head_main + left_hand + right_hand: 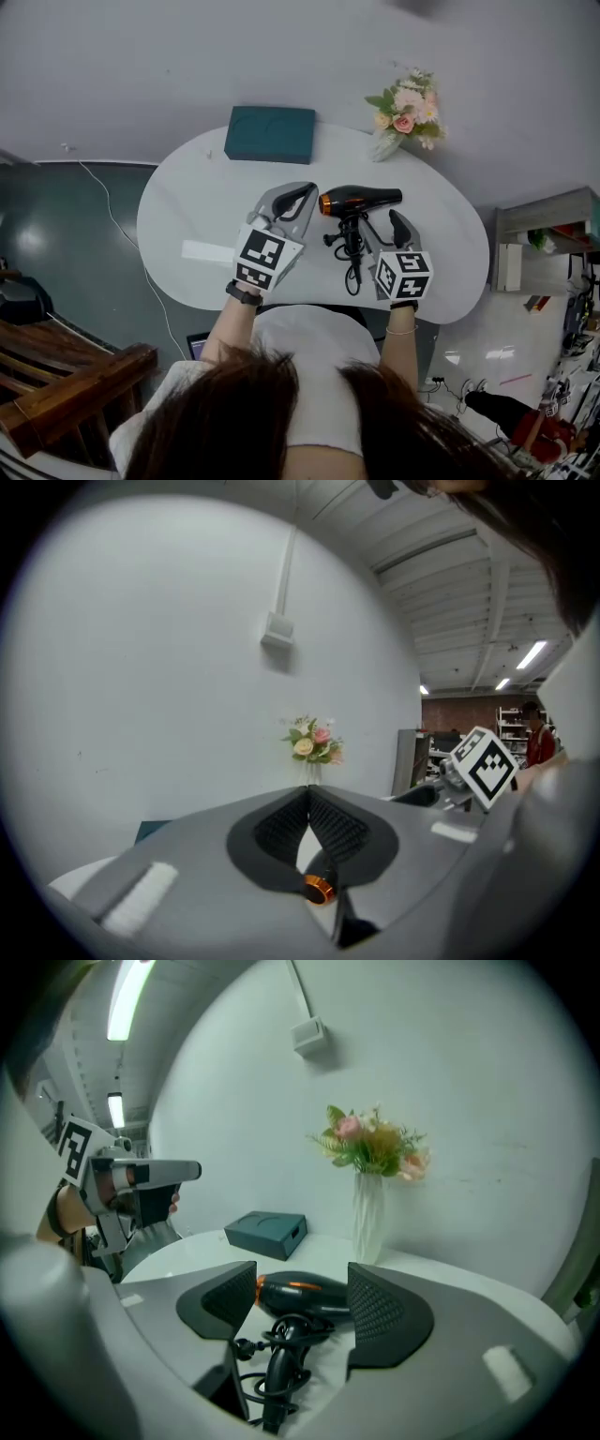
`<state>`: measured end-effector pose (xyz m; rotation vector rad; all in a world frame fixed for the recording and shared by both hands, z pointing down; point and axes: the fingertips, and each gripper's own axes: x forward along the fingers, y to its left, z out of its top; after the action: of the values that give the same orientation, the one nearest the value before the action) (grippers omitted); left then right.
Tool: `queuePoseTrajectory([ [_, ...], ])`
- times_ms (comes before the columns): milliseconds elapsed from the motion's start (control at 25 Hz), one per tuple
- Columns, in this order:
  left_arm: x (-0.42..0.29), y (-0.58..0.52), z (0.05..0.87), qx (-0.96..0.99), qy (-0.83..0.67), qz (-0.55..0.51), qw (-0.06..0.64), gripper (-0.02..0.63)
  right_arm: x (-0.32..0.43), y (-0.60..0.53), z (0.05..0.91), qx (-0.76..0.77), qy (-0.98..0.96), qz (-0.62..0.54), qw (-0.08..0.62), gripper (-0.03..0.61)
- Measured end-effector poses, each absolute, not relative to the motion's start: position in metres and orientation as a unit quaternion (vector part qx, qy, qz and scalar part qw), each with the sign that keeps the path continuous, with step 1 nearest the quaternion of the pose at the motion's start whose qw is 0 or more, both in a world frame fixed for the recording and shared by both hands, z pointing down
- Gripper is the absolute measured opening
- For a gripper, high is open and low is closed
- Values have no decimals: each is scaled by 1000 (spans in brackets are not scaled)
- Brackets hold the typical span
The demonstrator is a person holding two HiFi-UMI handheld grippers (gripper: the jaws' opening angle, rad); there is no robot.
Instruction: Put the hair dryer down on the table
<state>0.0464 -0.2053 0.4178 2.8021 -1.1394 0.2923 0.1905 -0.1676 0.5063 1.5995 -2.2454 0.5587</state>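
— So where is the hair dryer (361,200) at this moment?

— Lying on the white oval worktop (202,211), near its middle, apparently let go. In the head view its barrel runs 9-to-3, orange end toward 9 o'clock. The handle points to 6 o'clock with the cord (354,258) bundled round it.

— And the jaws?

— The right gripper (390,228) has its jaws spread wide and holds nothing. Its own view frames the dryer between and just beyond the pads, neither seen touching it. From those jaws the dryer sits at roughly 11 o'clock, close by. The left gripper (302,195) hovers at the dryer's 9 o'clock, jaws closed tip to tip on nothing, with the orange end showing just past them. The right gripper looks nearer the handle, the left nearer the orange end.

— The count?

— One hair dryer, two grippers, one teal box (270,134) at the worktop's 11 o'clock edge, one vase of flowers (405,117) at 1 o'clock. The set-down looks done. What seems left is drawing the open jaws back toward 6 o'clock without snagging the cord.
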Motion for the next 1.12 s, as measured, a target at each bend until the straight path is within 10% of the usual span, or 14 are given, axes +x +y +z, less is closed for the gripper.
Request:
queuePoseTrajectory([
  [520, 40, -214, 372, 919, -390, 61, 18, 58, 184, -186, 378, 543, -835, 56, 71, 270],
  [1120, 48, -218, 366, 919, -388, 62, 10, 60, 197, -187, 370, 547, -834, 67, 27, 57],
])
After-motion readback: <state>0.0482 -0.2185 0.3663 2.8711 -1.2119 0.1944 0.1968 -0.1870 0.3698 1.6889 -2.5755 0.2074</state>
